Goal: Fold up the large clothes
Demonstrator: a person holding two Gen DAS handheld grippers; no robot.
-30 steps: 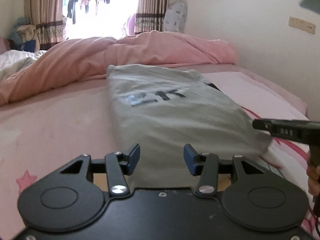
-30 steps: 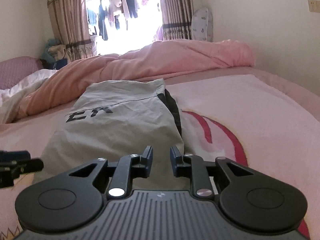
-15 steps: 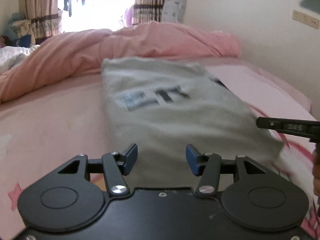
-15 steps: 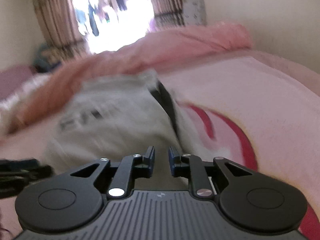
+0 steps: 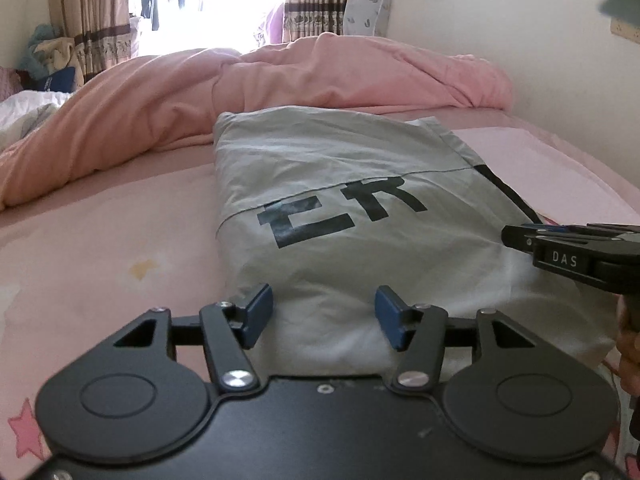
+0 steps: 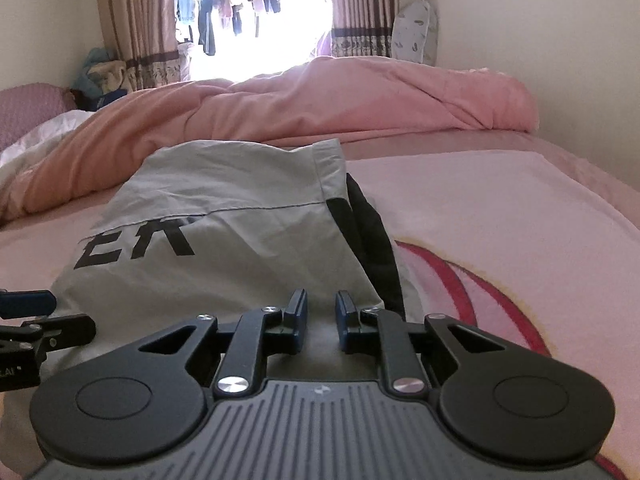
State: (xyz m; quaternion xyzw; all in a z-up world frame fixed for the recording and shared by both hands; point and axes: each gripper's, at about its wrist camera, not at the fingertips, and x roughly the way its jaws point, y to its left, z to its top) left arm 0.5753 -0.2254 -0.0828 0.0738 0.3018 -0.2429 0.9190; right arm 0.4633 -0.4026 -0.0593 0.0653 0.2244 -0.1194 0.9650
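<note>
Pink duvet (image 5: 304, 80) bunched beyond grey garment (image 5: 360, 240) (curtains (image 6: 136, 20) behind).

A bed (image 5: 120, 240) in pink sheeting carries a folded grey garment (image 5: 340, 208) lying flat at its middle. A rumpled pink duvet (image 5: 280, 84) is heaped across the far side, with white bedding (image 5: 28, 112) far left.

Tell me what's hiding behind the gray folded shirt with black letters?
Behind the gray folded shirt lies a rumpled pink quilt. Whatever the quilt covers cannot be seen.
</note>
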